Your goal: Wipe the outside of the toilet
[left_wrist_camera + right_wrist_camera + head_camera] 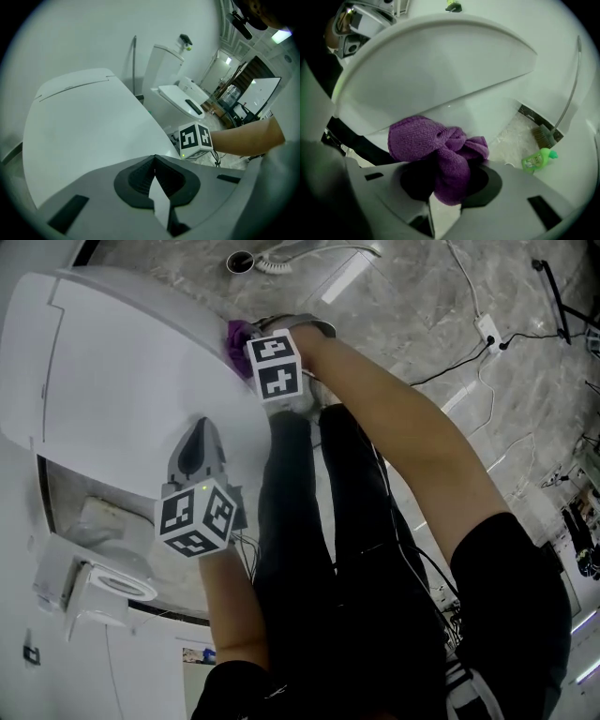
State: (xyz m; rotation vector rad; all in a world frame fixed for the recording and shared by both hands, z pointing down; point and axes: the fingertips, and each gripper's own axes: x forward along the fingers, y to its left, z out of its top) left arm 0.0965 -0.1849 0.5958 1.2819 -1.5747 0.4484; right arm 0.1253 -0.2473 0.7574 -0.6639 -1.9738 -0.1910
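A white toilet (122, 381) with its lid down fills the upper left of the head view. My right gripper (443, 180) is shut on a bunched purple cloth (436, 150), pressed against the toilet's outer side (440, 89) just under the lid rim. In the head view the purple cloth (236, 336) shows beside the right gripper's marker cube (274, 364) at the bowl's edge. My left gripper (153, 176) is shut with nothing in it, resting over the closed lid (89, 126). The same left gripper (199, 457) lies on the lid's near edge.
A green cleaner bottle (539, 159) and a brush (543, 136) stand on the floor by the wall. A second toilet (180, 101) stands further back. The person's black-trousered legs (328, 549) are close to the bowl. Cables (487, 334) run over the marble floor.
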